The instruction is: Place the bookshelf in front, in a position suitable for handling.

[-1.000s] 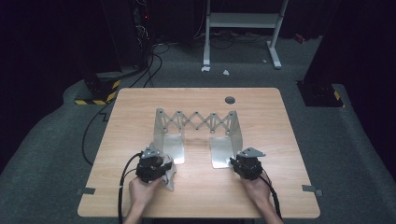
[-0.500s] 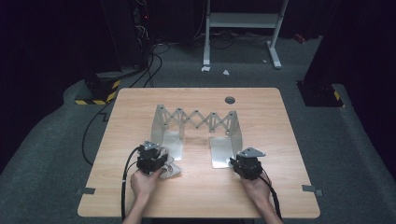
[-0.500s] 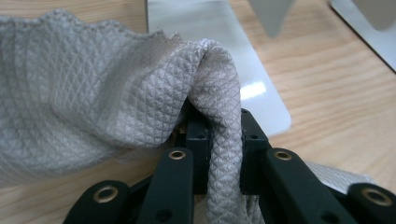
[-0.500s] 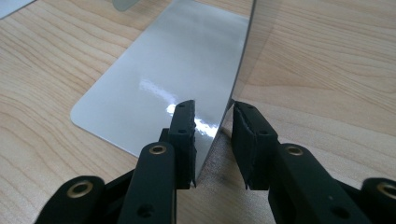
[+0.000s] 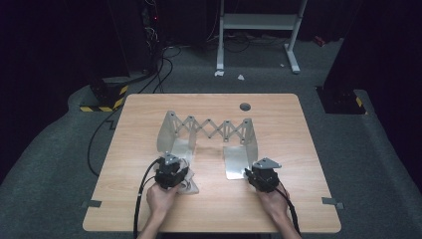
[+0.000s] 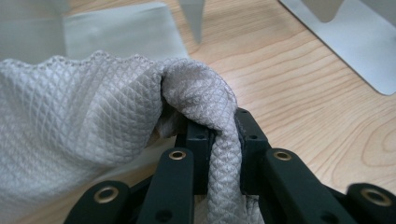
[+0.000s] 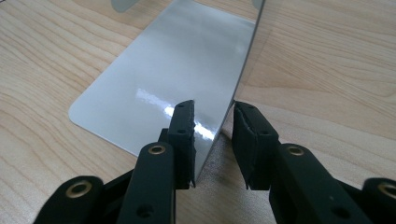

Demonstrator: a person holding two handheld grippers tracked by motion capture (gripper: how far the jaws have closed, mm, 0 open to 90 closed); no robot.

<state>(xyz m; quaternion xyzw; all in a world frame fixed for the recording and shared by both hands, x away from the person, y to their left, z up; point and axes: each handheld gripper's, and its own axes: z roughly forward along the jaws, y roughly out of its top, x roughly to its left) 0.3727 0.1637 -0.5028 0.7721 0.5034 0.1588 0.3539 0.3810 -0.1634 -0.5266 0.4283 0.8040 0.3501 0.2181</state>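
Cloth (image 6: 84, 116) sits clenched in the left gripper (image 6: 219, 140) beside the metal rack (image 5: 209, 132), whose upright end plate (image 7: 243, 60) stands between the right gripper (image 7: 212, 140) jaws, contact unclear

Black grippers (image 5: 171, 175) (brass-ringed screw holes), grey three-cornered plates, black cables.

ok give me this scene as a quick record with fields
surface: wooden table
main thing: metal rack with a scissor lattice between two end plates, each with a flat foot on the table
left gripper: shut on a white cloth, at the rack's left foot
right gripper: jaws on either side of the upright right end plate, a gap showing at one pad
cloth: bunched, lying on the table by the left foot
floor: grey carpet, cables at the back
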